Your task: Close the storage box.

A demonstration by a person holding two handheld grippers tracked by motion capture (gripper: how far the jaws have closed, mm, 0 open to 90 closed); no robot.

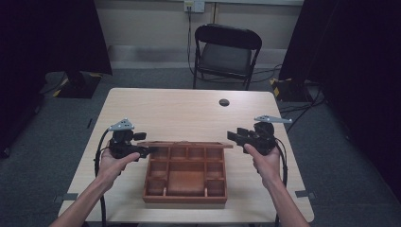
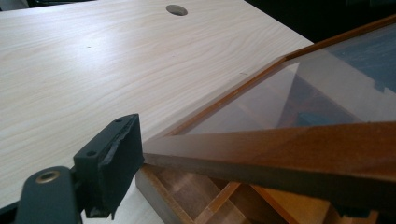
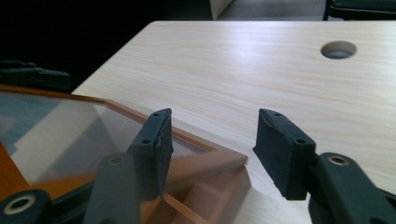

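Note:
A wooden compartment box (image 1: 185, 189) stands near the table's front edge. Its glass-paned lid (image 1: 189, 144) is lifted off the compartments and seen edge-on along the box's far side. My left gripper (image 1: 147, 150) is shut on the lid's left wooden frame (image 2: 289, 154). In the left gripper view (image 2: 229, 175) one black pad (image 2: 114, 161) presses the frame's end, and the other jaw is hidden under the wood. My right gripper (image 1: 235, 137) is at the lid's right end with its jaws open (image 3: 215, 123). The lid's corner (image 3: 229, 161) lies between and below the fingertips, untouched.
The light wood table (image 1: 179, 113) has a round cable hole (image 1: 224, 102) at the back. A black folding chair (image 1: 227, 52) stands beyond the far edge. Dark curtains hang at both sides, and cables trail on the floor at the right.

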